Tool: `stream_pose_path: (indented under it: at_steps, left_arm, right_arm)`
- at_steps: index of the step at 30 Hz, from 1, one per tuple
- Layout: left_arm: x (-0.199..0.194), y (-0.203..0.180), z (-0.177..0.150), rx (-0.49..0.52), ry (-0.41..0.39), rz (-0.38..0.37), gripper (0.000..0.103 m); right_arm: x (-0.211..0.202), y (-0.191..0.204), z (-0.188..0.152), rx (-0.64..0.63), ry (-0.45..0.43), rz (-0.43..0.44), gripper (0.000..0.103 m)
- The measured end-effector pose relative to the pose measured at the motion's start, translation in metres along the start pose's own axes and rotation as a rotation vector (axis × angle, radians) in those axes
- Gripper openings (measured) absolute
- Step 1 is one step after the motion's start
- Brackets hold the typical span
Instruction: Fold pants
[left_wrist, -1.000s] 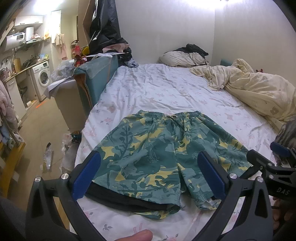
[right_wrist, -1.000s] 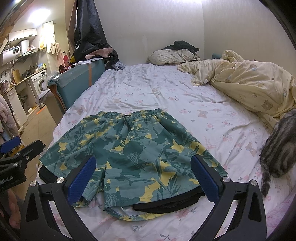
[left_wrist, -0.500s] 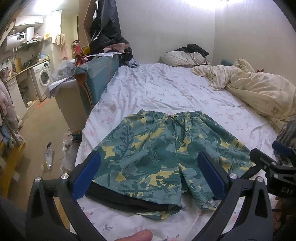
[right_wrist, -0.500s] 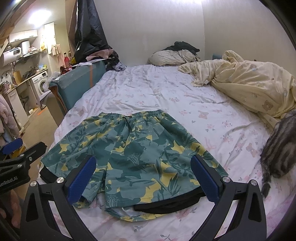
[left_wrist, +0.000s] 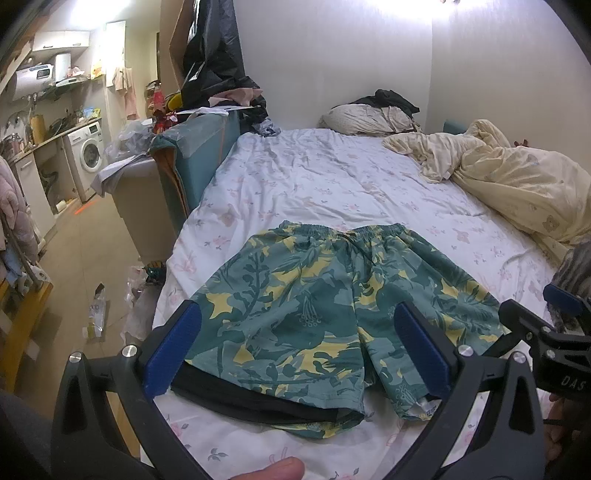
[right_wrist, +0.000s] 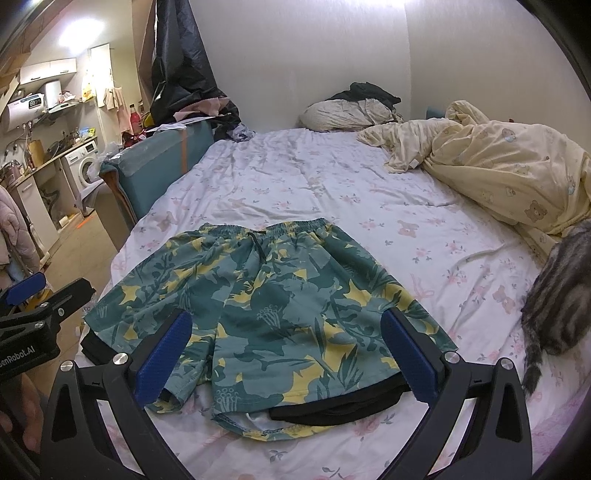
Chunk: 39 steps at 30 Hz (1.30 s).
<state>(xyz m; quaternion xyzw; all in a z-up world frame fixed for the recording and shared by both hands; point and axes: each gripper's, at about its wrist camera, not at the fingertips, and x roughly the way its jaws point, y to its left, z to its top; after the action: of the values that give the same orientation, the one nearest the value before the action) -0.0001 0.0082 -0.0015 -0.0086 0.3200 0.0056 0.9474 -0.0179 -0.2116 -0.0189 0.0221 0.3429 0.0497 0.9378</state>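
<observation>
Green and yellow floral shorts (left_wrist: 314, 310) lie flat on the bed, waistband at the far side, leg hems near me with black lining showing at the hems; they also show in the right wrist view (right_wrist: 266, 306). My left gripper (left_wrist: 295, 347) is open and empty, held above the near hems. My right gripper (right_wrist: 291, 350) is open and empty, also above the near hems. Each gripper shows at the edge of the other's view.
The bed sheet (left_wrist: 332, 184) is white with pink flowers. A yellow quilt (right_wrist: 517, 173) is heaped at the right. A grey striped cat (right_wrist: 554, 299) sits at the right edge. A pillow (left_wrist: 362, 120) lies at the head. A teal sofa (left_wrist: 192, 155) and floor clutter stand left.
Both grippers have drawn back and risen slightly, so the shorts sit a little farther away in both views. The shorts have not moved.
</observation>
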Motion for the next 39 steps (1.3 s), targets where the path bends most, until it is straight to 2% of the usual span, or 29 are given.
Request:
stream_pose_path:
  at_steps: [8,16,21,26,28,32,39]
  left_arm:
    - [0.0,0.0,0.0,0.005,0.002,0.003,0.103]
    - [0.0,-0.007,0.009,0.042,0.048,0.013,0.103]
    - [0.006,-0.011,0.019,0.062,0.092,0.059,0.103]
    - [0.01,-0.009,0.027,0.001,0.131,0.103,0.103]
    - [0.013,-0.01,0.027,-0.008,0.152,0.136,0.103]
    - [0.014,-0.015,0.028,-0.015,0.151,0.175,0.103]
    - [0.014,-0.027,0.033,0.009,0.141,0.206,0.103]
  right_arm:
    - [0.0,0.0,0.001,0.004,0.001,0.002,0.103]
    - [0.0,-0.005,0.004,0.06,0.03,0.025,0.103]
    - [0.011,-0.008,0.004,0.075,0.082,0.03,0.103]
    - [0.011,-0.009,0.004,0.025,0.093,0.057,0.103]
    - [0.013,-0.015,0.002,0.044,0.107,0.055,0.103]
    - [0.017,-0.026,0.0,0.084,0.144,0.089,0.103]
    - [0.014,-0.032,0.004,0.121,0.149,0.124,0.103]
